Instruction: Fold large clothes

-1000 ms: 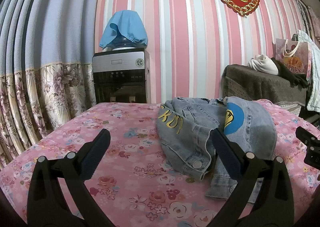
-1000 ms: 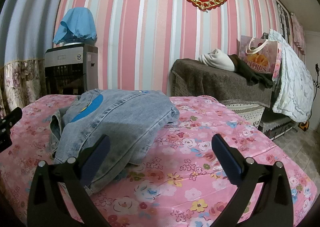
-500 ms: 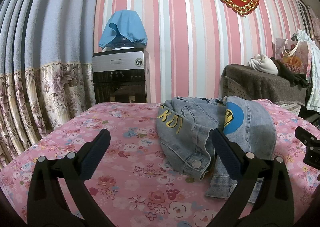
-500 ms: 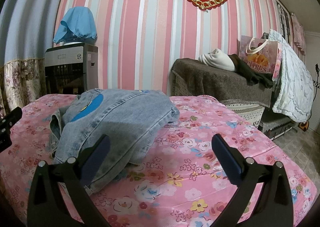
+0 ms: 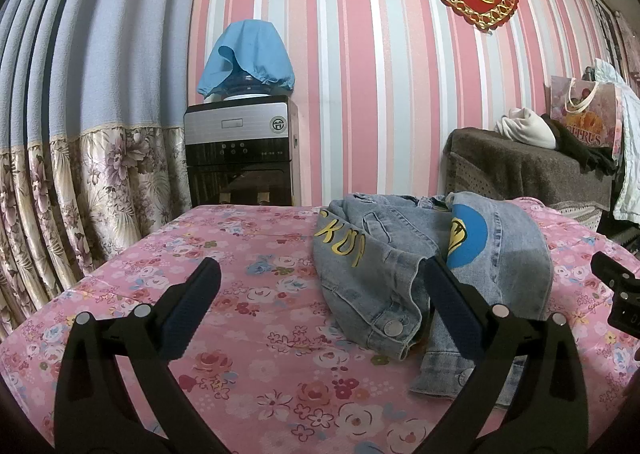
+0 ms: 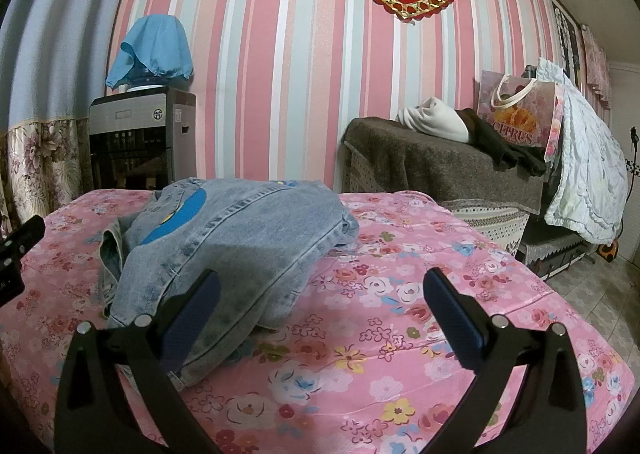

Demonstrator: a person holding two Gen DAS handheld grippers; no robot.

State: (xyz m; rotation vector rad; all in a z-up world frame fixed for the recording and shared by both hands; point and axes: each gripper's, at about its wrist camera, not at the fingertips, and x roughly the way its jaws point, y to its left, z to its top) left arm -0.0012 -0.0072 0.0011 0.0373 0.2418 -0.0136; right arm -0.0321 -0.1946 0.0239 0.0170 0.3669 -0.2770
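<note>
A pink floral tabletop (image 5: 248, 338) carries a crumpled denim jacket (image 5: 400, 254) toward its far right; the sleeves are buried in folds. The left claw (image 5: 320, 286) and right claw (image 6: 320, 286) hover level, both spread wide, grasping nothing.

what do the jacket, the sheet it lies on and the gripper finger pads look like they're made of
Jacket: washed light-blue denim, shown by the twill fade, raised seams and metal snap buttons; the yellow letters and blue patch look printed on.
Sheet: thin woven fabric, probably cotton or polyester, matt, with a pink floral print and soft creases.
Finger pads: dark blue, matt, likely rubber or foam on black plastic arms; the texture is too fine to tell.
</note>
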